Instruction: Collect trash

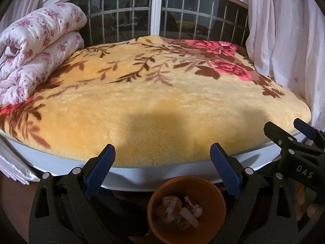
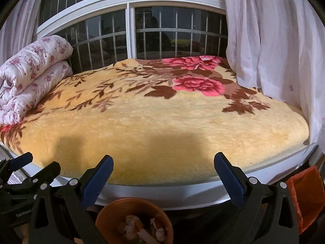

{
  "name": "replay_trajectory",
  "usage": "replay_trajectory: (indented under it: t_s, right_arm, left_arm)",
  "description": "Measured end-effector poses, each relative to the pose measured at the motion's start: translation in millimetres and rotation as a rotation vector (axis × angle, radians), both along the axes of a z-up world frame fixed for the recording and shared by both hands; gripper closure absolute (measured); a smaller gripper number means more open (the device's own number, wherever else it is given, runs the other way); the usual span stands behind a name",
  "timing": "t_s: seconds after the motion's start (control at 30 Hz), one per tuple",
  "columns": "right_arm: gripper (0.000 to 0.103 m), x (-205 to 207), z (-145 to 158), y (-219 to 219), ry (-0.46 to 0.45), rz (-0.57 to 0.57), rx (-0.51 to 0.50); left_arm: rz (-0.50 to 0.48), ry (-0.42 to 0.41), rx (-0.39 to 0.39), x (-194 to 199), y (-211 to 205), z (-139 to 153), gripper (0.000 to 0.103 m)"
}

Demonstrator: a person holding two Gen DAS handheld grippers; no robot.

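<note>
Both hand-held grippers, left (image 1: pixel 160 164) and right (image 2: pixel 163 174), gape empty. Trash (image 1: pixel 180 211) sits in the orange bin (image 1: pixel 211 189), near the bed (image 1: pixel 162 105). Light, crumpled, soft scraps; pinch loosely at protruding edges.

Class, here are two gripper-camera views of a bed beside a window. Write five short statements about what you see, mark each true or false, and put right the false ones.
1. Both the left gripper and the right gripper are open and hold nothing. True.
2. The orange bin is empty. False: scraps of trash lie inside it.
3. A folded flowered quilt lies on the left side of the bed. True.
4. Pieces of trash are scattered over the yellow blanket. False: none shows on it.
5. The bin stands on top of the bed. False: it sits below the bed's white edge, between the left gripper's fingers in that view.
</note>
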State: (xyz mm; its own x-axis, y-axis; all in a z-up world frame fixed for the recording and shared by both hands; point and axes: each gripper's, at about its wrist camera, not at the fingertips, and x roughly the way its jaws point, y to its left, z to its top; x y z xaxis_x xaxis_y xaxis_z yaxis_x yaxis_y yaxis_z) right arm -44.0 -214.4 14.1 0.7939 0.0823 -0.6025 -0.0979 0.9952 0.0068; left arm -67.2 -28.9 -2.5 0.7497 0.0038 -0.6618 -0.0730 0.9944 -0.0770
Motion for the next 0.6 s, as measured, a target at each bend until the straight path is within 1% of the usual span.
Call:
replay_trajectory:
  t_s: [0.43,0.6]
  right_arm:
    - [0.005,0.5,-5.7,-5.7,0.015,-0.007,0.023]
    - [0.005,0.6,-8.2,-6.2,0.022,-0.01,0.024]
  left_arm:
    - [-0.009,0.0,0.005,-1.7,-5.3,-0.4,0.011]
    - [-0.012,0.002,-0.01,-1.4,-5.3,-1.8,0.011]
